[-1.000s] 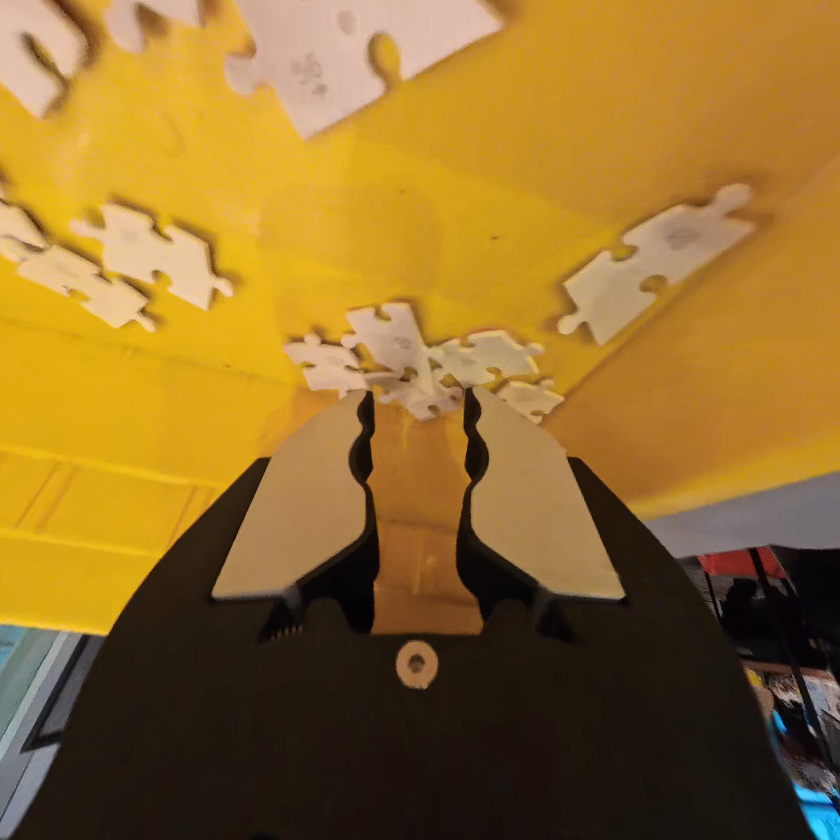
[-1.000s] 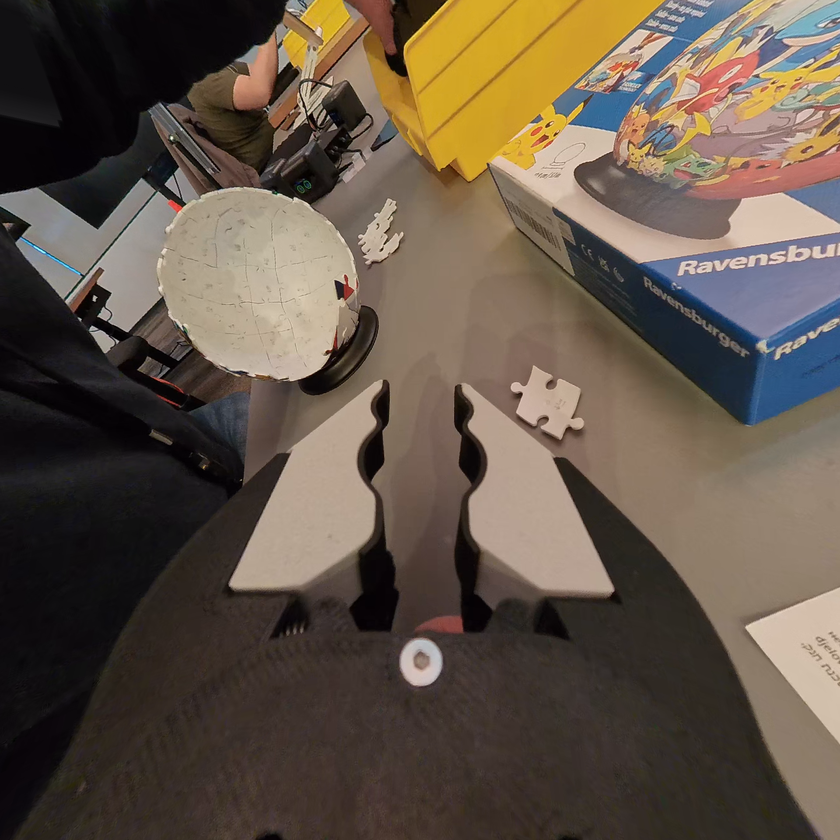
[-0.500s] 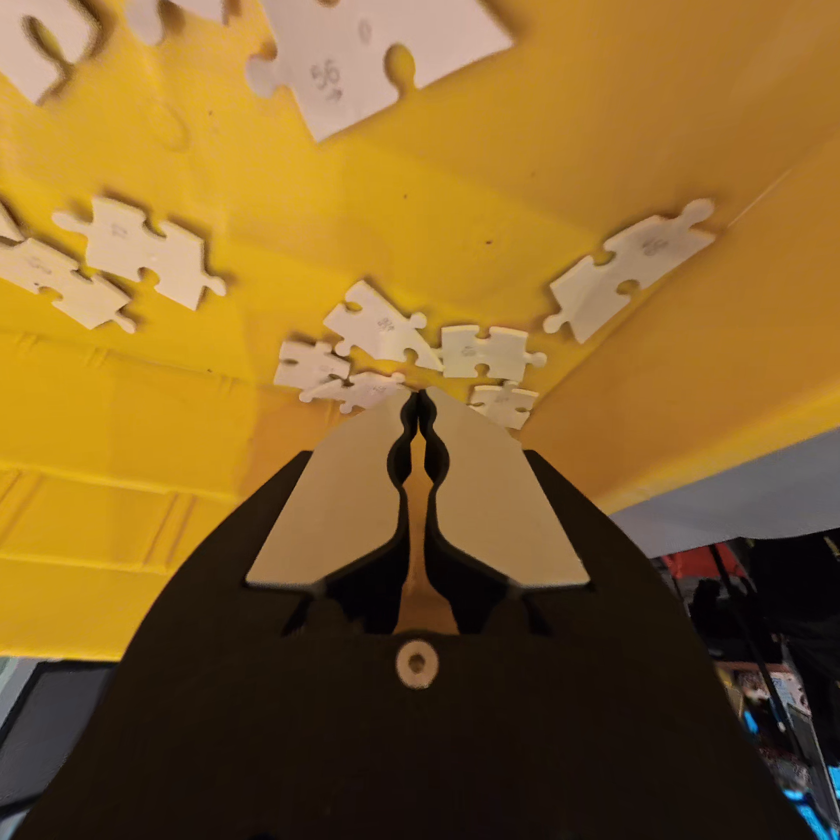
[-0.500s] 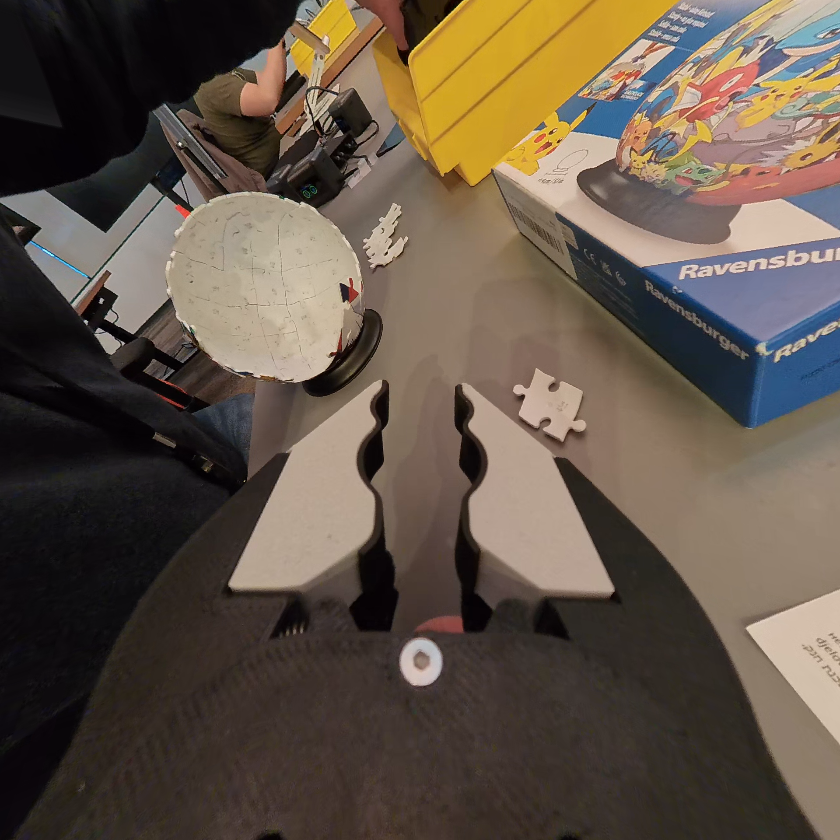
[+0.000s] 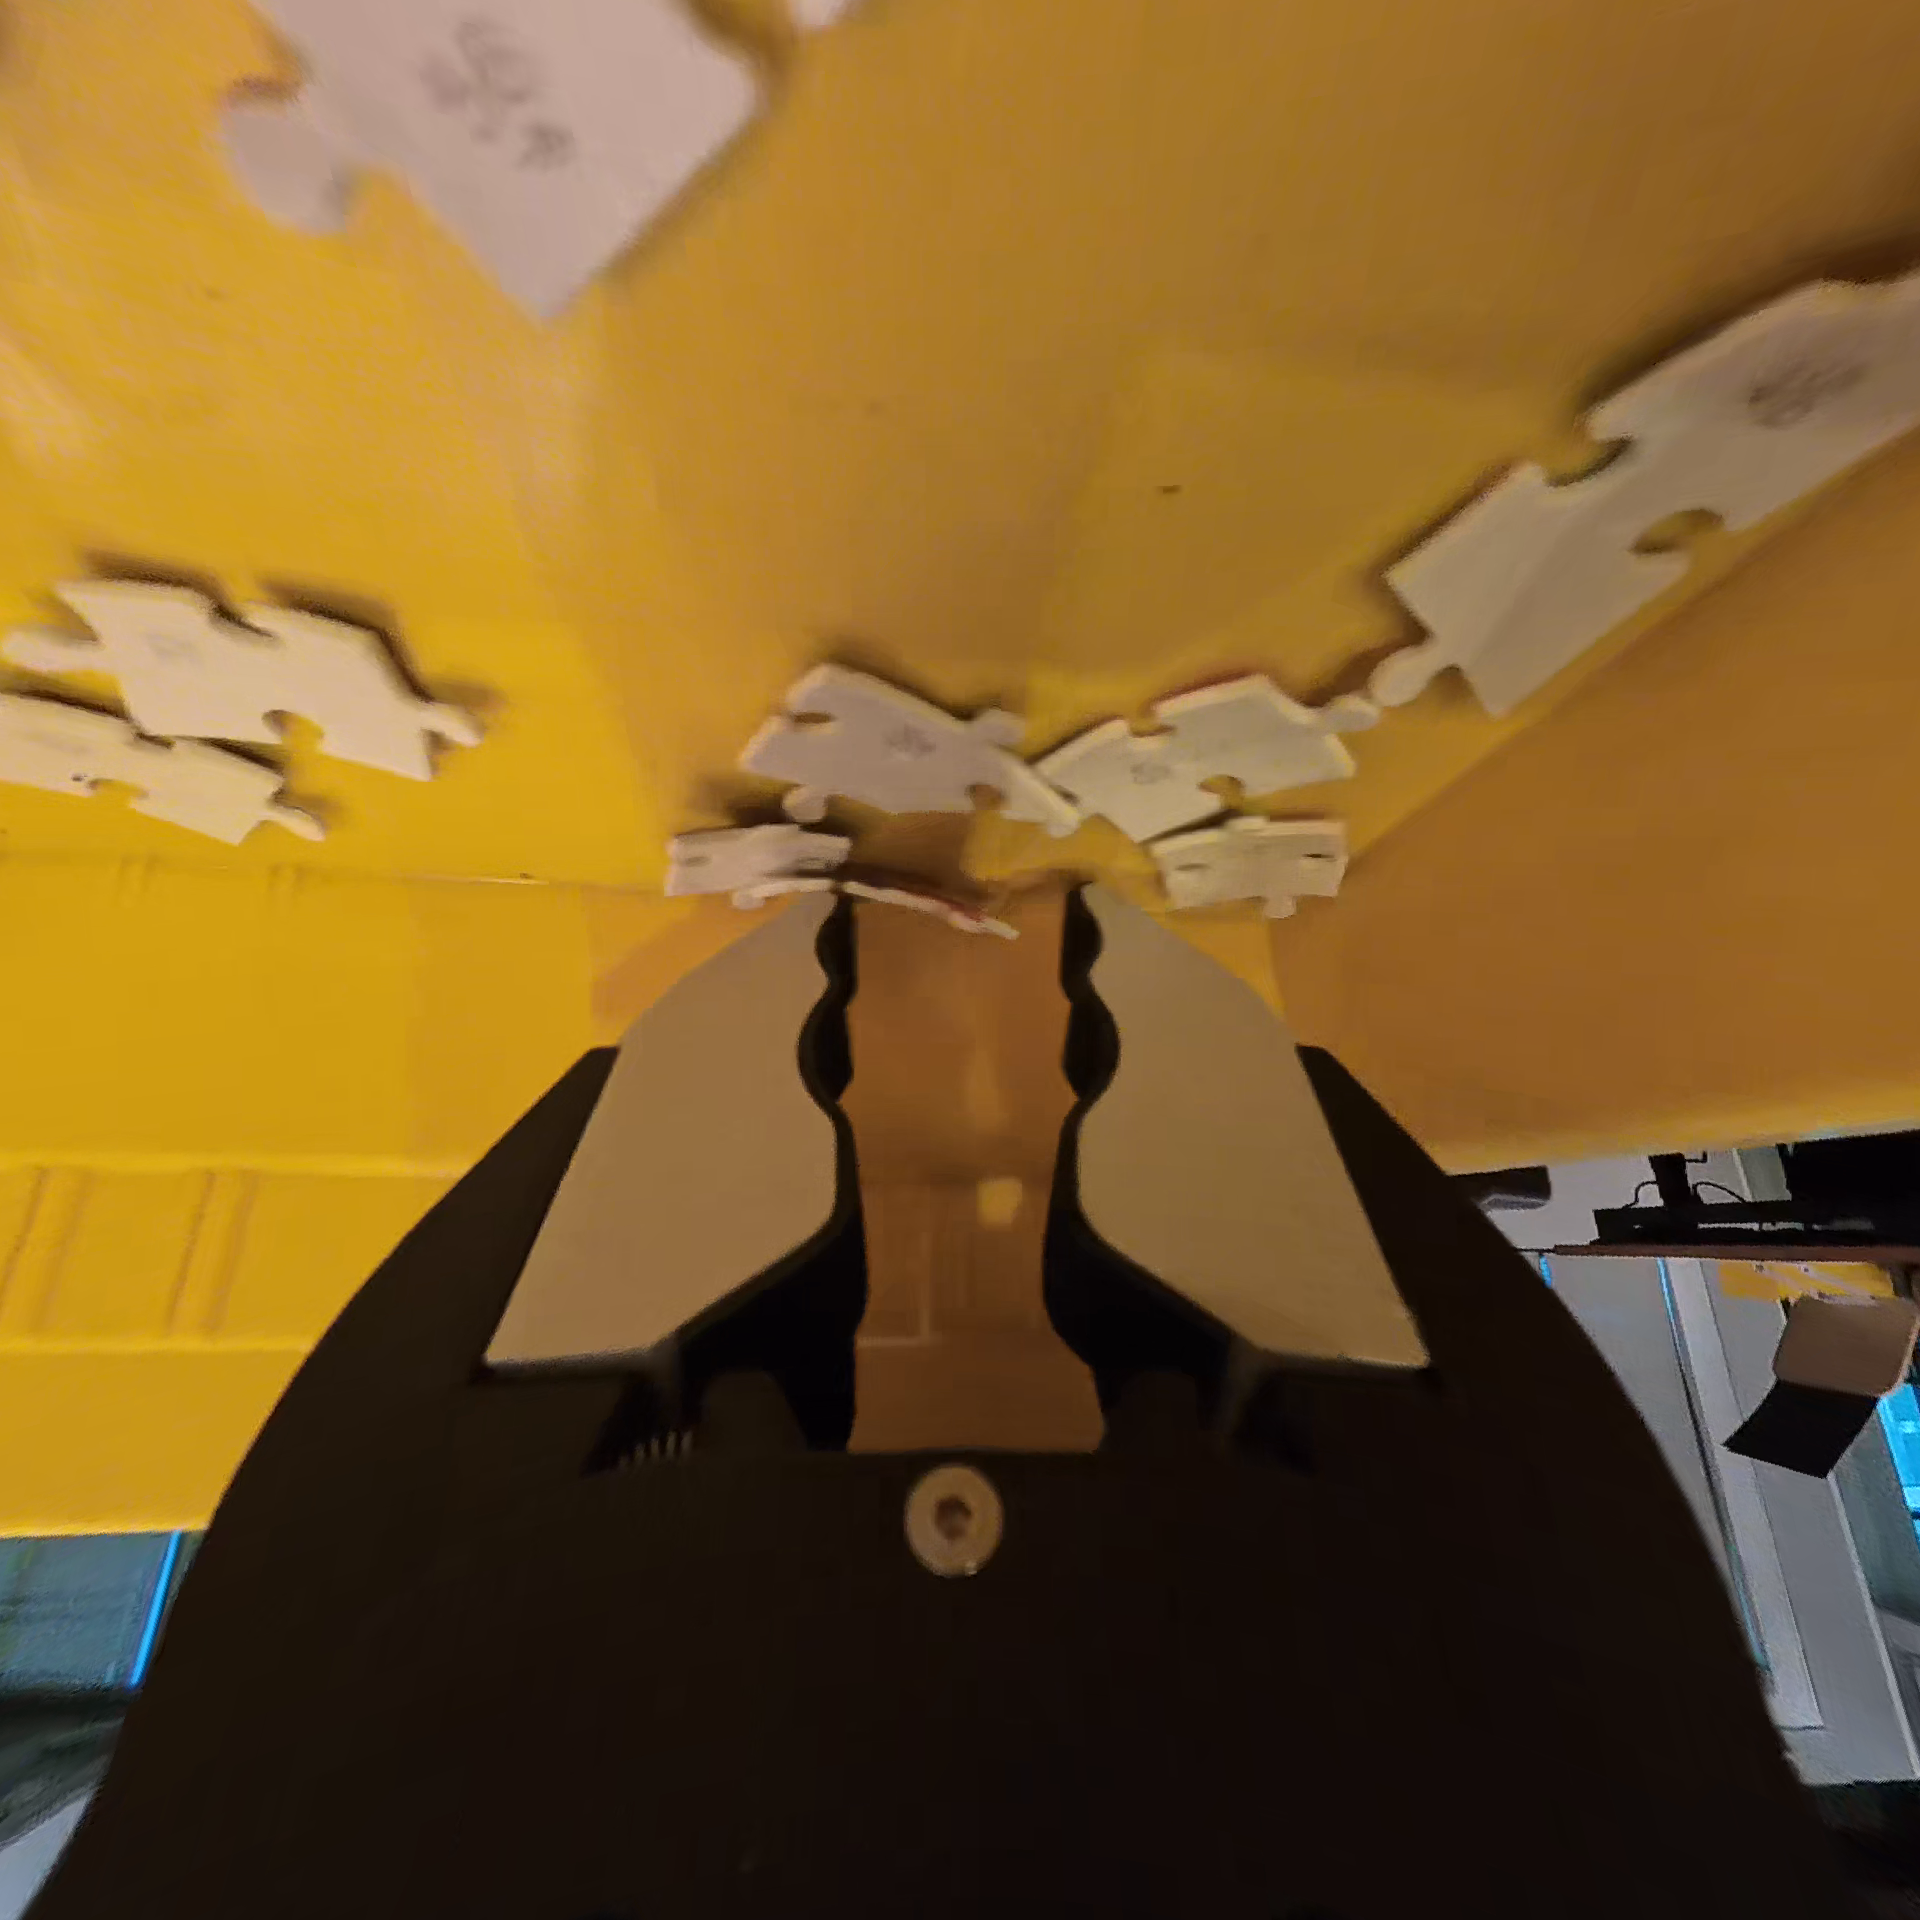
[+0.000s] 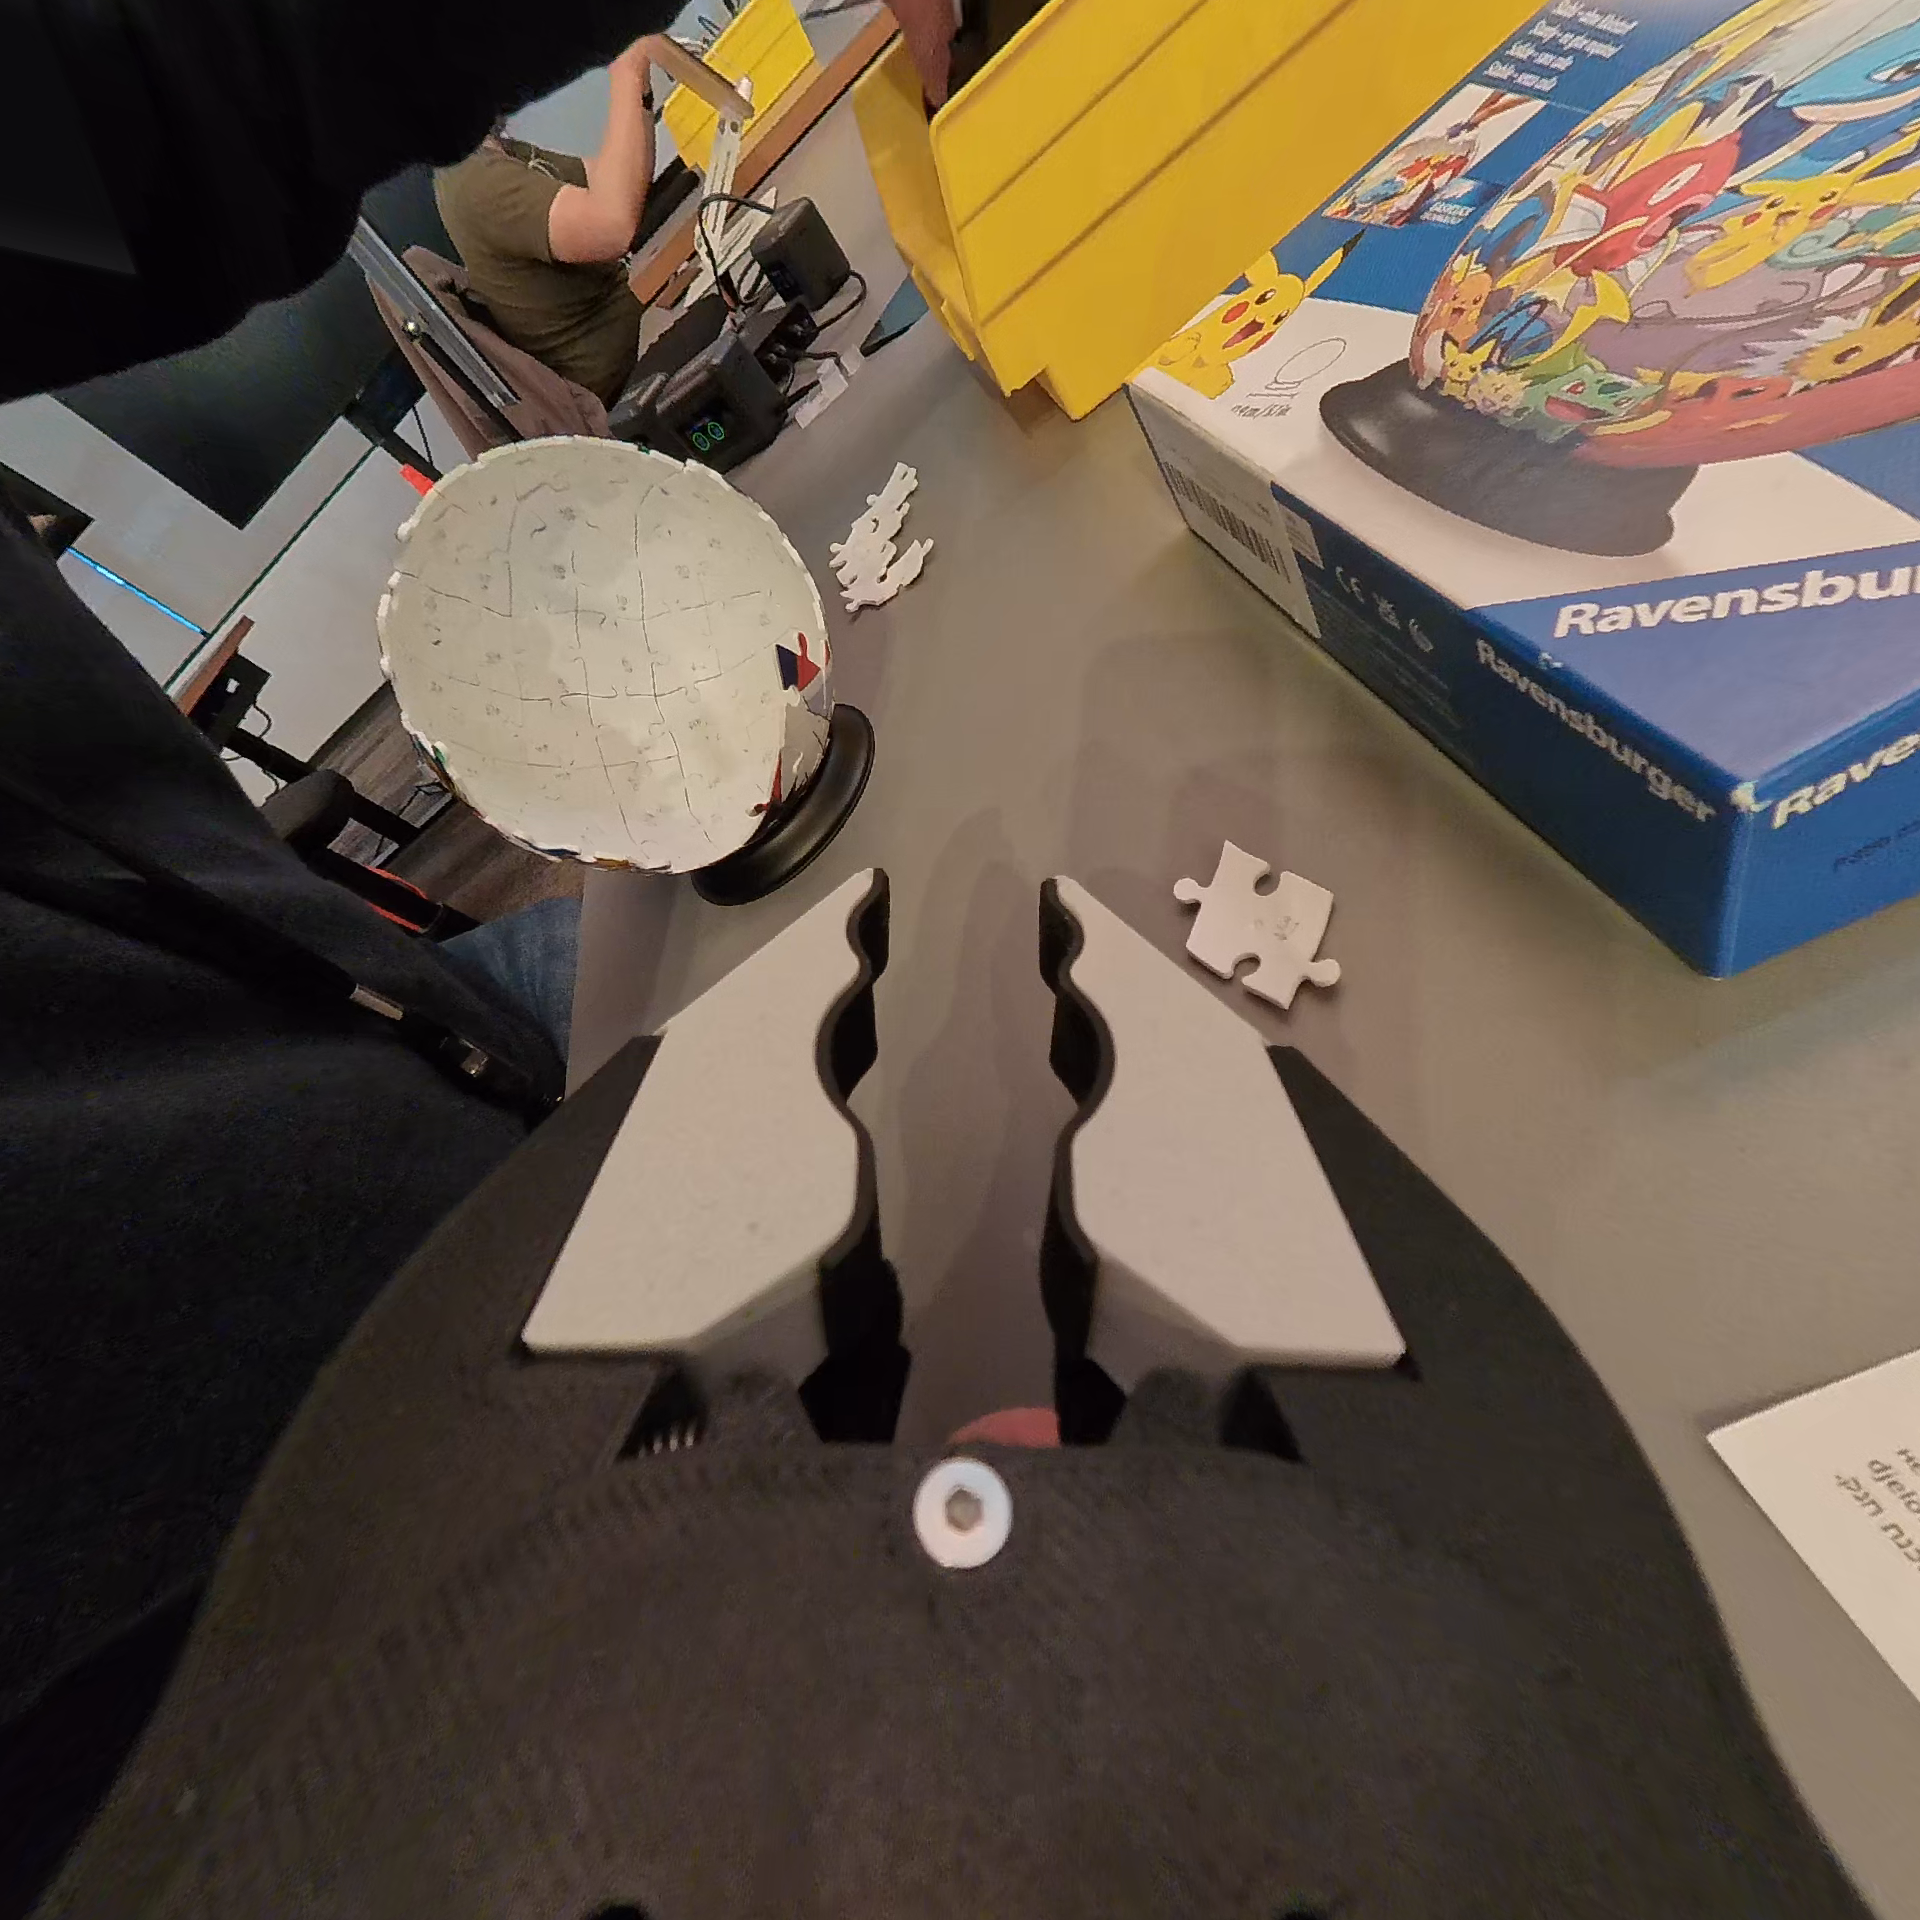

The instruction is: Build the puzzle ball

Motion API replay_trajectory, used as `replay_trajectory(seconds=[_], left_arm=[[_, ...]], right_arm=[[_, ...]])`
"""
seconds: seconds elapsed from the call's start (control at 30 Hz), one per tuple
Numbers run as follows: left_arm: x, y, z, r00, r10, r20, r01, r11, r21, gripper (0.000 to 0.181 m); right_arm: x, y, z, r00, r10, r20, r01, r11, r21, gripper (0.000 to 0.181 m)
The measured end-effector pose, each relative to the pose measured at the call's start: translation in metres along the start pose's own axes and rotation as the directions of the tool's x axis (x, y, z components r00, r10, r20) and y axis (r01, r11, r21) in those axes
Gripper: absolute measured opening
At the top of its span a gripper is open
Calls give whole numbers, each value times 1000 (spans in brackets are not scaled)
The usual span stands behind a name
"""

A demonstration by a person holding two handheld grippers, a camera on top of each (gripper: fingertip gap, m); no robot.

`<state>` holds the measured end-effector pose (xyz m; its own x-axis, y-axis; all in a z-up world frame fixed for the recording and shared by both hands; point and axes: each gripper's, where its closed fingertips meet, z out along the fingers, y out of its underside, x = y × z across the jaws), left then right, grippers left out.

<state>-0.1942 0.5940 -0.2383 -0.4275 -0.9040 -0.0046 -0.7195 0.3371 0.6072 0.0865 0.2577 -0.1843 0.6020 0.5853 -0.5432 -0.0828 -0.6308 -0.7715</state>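
Fingers of the left gripper [image 5: 956, 914] stand apart, empty, over white cardboard puzzle pieces [image 5: 894, 753] in the yellow plastic bin [image 5: 1039, 364], while the right gripper [image 6: 961, 904] gapes empty near the half-built white puzzle ball [image 6: 603, 655] on the grey table [image 6: 1039, 644].

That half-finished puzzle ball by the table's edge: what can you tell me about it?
The puzzle ball is an open half shell of interlocked curved pieces, tipped so its white, faintly marked inside faces the camera. Coloured print shows only at its right rim. It sits on a black round stand on the grey table. Nothing else touches it.
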Motion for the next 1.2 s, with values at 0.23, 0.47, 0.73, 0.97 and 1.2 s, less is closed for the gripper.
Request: replay_trajectory(seconds=[0.23, 0.47, 0.73, 0.97, 1.2], left_arm=[[-1, -1, -6, 995, -14, -100, 20, 998, 58, 10], [-7, 3, -19, 995, -89, -47, 96, 982, 161, 3], [47, -10, -104, 988, -125, 90, 68, 879, 471, 2], [132, -63, -91, 977, -121, 177, 8, 846, 533, 2], [151, -81, -64, 977, -163, 134, 62, 828, 557, 21]], right_arm=[[-1, -1, -1, 1000, -1, 8, 1, 1000, 7, 28], [-2, -1, -2, 1000, -1, 13, 1, 1000, 12, 28], [0, -1, -1, 1000, 5, 8, -5, 1000, 7, 28], [1, 0, 0, 1000, 5, -6, -5, 1000, -4, 28], [2, 2, 2, 1000, 3, -16, -4, 1000, -13, 27]])
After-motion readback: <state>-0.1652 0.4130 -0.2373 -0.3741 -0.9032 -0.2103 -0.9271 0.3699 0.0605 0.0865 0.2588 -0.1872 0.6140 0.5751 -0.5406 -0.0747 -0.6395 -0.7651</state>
